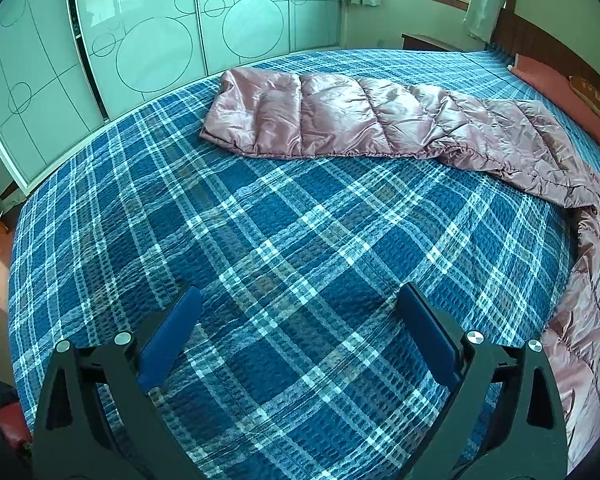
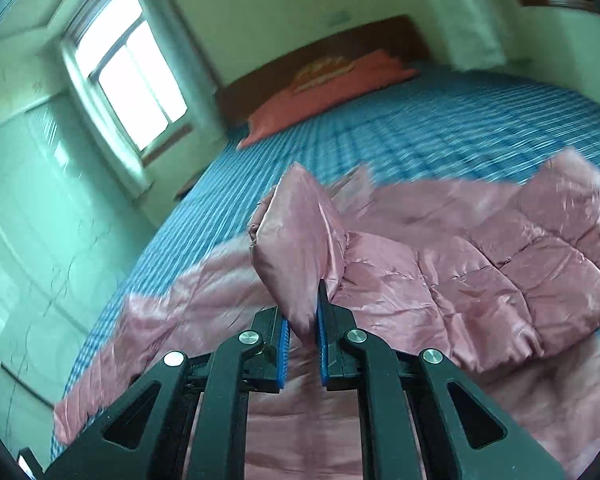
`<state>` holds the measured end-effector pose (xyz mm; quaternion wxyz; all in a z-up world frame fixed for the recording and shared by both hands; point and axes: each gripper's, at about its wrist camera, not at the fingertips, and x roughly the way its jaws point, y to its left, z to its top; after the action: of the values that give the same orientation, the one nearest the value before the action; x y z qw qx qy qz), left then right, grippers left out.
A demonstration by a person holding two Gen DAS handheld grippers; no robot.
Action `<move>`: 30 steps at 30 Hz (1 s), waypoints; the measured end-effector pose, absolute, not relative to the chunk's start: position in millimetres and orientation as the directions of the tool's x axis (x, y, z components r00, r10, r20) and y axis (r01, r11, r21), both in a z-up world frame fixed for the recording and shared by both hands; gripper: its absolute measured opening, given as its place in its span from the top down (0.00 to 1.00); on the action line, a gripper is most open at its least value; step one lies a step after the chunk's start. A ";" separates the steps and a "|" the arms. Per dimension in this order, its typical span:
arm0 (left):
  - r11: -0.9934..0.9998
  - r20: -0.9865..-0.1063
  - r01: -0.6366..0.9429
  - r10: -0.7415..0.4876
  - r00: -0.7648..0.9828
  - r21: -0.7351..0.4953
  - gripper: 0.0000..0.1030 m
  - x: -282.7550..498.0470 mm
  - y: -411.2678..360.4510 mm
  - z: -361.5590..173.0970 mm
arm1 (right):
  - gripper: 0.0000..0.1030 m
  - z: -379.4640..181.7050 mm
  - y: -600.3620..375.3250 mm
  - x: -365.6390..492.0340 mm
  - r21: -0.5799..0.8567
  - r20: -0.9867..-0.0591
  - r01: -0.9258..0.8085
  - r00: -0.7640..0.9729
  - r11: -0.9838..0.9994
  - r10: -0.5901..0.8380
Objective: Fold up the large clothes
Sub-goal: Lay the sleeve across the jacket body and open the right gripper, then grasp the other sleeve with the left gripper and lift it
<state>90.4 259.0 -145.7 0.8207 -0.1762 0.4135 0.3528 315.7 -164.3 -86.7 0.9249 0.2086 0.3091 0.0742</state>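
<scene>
My left gripper (image 1: 300, 320) spread wide over the blue plaid bedspread (image 1: 260, 240), nothing between its jaws, my right gripper (image 2: 303, 320) clenched on a fold of the pink quilted coat (image 2: 480, 272), lifting it off the bed

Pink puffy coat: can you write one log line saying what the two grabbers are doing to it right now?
right gripper: shut on pink coat, fold lifted | left gripper: open, empty, above plaid bedspread | fold: not finished

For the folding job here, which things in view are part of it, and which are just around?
Part of the job:
- pink quilted coat, spread on the plaid bedspread
- right hand-held gripper, shut on a fold of the coat
- left hand-held gripper, open over bare bedspread

Just around:
- red pillow
- wardrobe doors
- window
</scene>
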 end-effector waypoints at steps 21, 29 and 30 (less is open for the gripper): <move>0.688 -0.802 -0.725 0.432 0.412 -0.002 0.03 92.3 258.8 -147.4 | 0.43 -126.9 -58.6 308.3 0.343 -0.661 -0.246 0.623 0.907 0.419; 0.688 -0.802 -0.726 0.433 0.412 -0.001 0.03 91.2 258.0 -146.8 | 0.43 -101.1 -211.8 295.9 0.244 -0.666 0.098 0.740 0.965 0.093; 0.688 -0.802 -0.726 0.433 0.412 -0.002 0.02 91.0 257.6 -146.5 | 0.43 -107.7 -233.6 300.1 0.215 -0.686 0.170 0.727 0.962 0.025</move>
<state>91.0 257.6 -146.5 0.8212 -0.1779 0.4118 0.3527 300.1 -233.6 -107.7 0.9198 0.1327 0.3671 -0.0393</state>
